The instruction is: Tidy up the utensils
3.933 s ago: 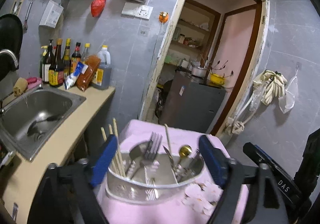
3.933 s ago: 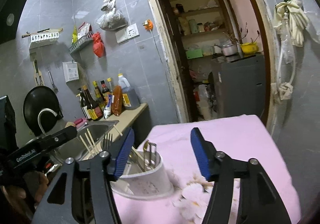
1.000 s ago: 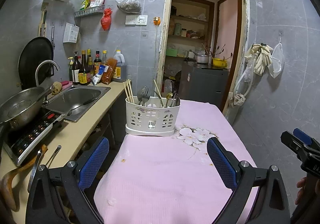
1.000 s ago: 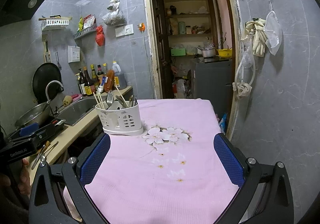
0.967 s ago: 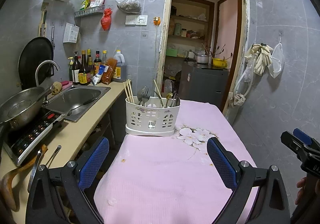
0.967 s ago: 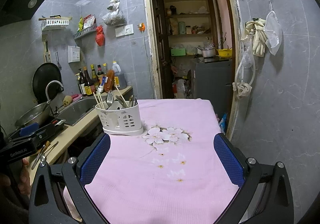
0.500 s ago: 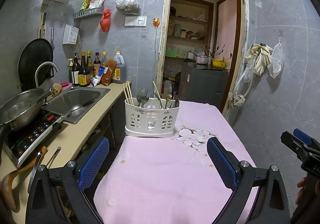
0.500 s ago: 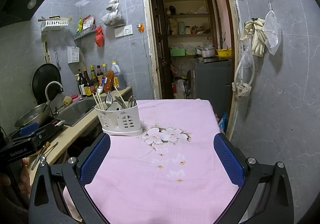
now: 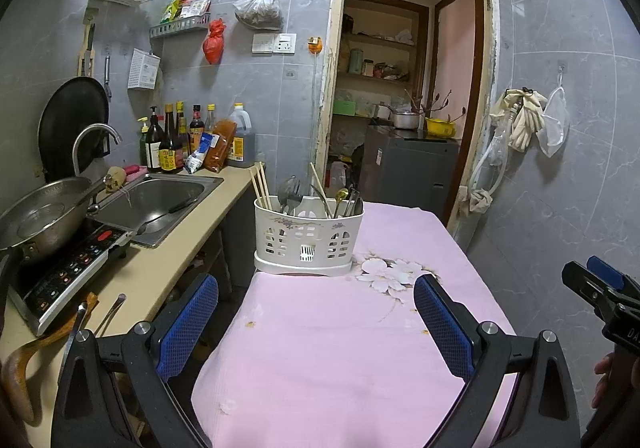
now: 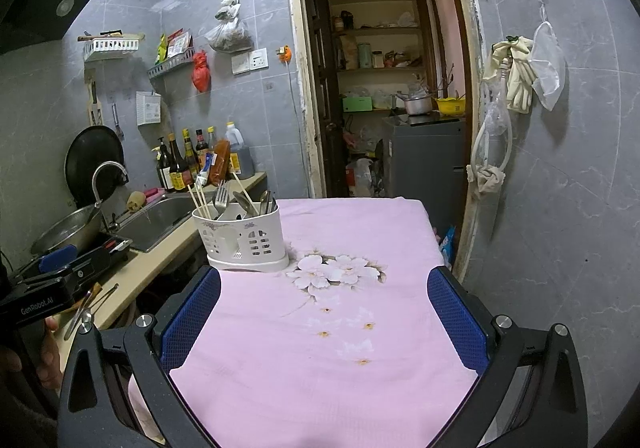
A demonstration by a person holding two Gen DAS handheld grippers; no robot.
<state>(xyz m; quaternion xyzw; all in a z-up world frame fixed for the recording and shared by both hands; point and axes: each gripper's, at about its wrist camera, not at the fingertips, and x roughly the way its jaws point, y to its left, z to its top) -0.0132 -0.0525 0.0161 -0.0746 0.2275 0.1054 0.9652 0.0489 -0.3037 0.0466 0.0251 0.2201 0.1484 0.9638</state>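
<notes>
The white utensil caddy [image 9: 309,236] is standing mid-frame on the pink tabletop [image 9: 340,348], chopsticks [image 9: 261,184], forks and spoons sitting upright inside. Both the left tongs [image 9: 316,322] and right tongs [image 10: 324,318] are gaping wide, gripping nothing, well apart from it. The sorting is looking finished; any next move is calling for a fresh reach forward.
</notes>
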